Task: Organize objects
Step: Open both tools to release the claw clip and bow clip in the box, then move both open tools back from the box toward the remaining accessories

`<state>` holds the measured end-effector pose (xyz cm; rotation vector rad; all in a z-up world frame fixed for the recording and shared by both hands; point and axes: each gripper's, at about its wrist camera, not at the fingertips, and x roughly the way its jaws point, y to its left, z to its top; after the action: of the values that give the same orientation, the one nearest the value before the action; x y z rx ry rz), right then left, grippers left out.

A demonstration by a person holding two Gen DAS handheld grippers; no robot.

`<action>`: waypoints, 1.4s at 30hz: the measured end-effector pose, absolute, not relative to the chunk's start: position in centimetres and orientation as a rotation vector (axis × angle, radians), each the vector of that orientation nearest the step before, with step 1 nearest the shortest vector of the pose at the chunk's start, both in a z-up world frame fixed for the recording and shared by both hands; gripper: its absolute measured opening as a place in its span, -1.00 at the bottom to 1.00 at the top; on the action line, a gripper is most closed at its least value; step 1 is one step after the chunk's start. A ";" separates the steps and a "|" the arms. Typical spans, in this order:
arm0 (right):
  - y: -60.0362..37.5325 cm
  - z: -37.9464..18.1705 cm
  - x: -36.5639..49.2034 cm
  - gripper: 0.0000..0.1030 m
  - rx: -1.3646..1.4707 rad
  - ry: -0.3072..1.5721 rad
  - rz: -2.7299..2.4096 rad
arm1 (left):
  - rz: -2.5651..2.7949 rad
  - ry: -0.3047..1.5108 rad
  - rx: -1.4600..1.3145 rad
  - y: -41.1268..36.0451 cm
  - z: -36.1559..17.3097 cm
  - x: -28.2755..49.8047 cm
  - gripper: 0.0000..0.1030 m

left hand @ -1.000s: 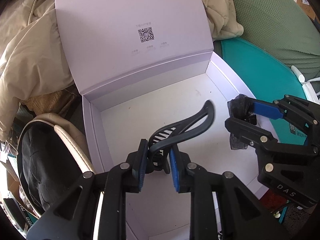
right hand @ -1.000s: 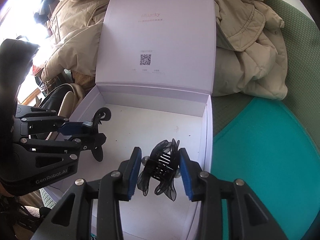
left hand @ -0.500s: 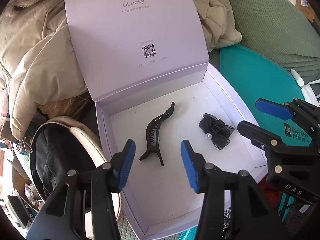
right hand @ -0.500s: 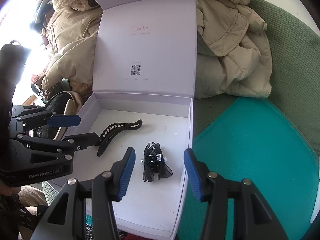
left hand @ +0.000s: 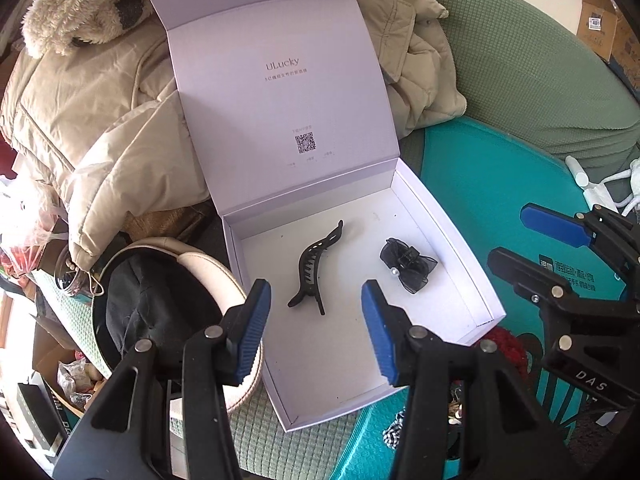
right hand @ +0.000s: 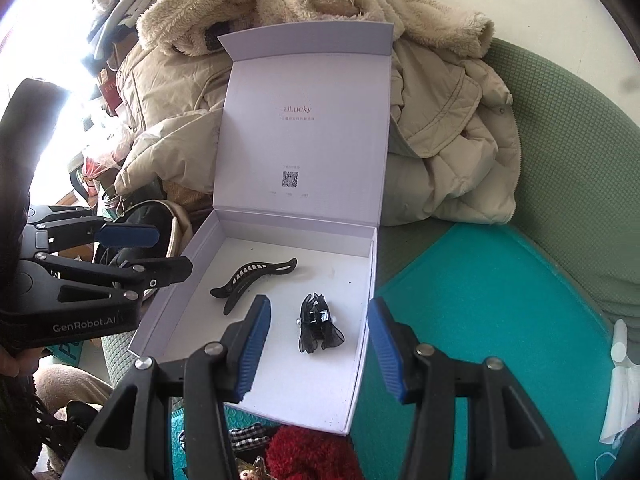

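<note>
Beige coats [left hand: 120, 128] back the "ULucky" box [left hand: 448, 232]; both hand-held grippers [left hand: 316, 332] [right hand: 318, 344] gape empty.

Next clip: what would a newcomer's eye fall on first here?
The open white box, its lid propped up against beige coats. On its floor lie a long black hair clip to the left and a black bow clip to the right, apart. Both claws, left and right, hover open.

- Bright daylight; the right wrist view's left edge is blown out white.
- Strong fisheye curvature, dark corners.
- Box lid [right hand: 308, 136] print is sharp but washed out.
</note>
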<state>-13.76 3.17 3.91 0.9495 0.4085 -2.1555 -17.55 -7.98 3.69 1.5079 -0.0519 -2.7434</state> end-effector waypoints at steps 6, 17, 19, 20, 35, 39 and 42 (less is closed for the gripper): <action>4.3 5.8 -11.9 -0.01 0.906 0.405 -2.174 | -2.770 -0.059 1.452 -7.7 6.4 -15.3 -0.12; 6.6 9.3 -7.7 -0.01 0.828 0.399 -2.201 | -2.805 -0.026 1.372 -7.5 10.7 -10.1 -0.12; 7.0 9.9 -6.8 0.00 0.812 0.395 -2.203 | -2.802 -0.023 1.358 -7.5 11.3 -9.1 -0.12; 7.2 10.2 -6.4 0.02 0.803 0.390 -2.203 | -2.802 -0.022 1.352 -7.5 11.5 -8.6 -0.12; 10.0 11.6 0.4 0.11 0.752 0.383 -2.185 | -2.790 -0.008 1.323 -6.1 12.7 -0.8 -0.12; 10.6 11.1 1.5 0.12 0.768 0.374 -2.170 | -2.786 -0.014 1.329 -5.7 12.3 0.8 -0.12; 10.7 10.5 2.2 0.12 0.786 0.380 -2.164 | -2.787 -0.022 1.336 -5.4 11.9 1.6 -0.12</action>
<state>2.20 10.69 10.47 0.7861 0.3797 -2.1642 1.62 -5.42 11.90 1.3358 -0.0216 -2.7873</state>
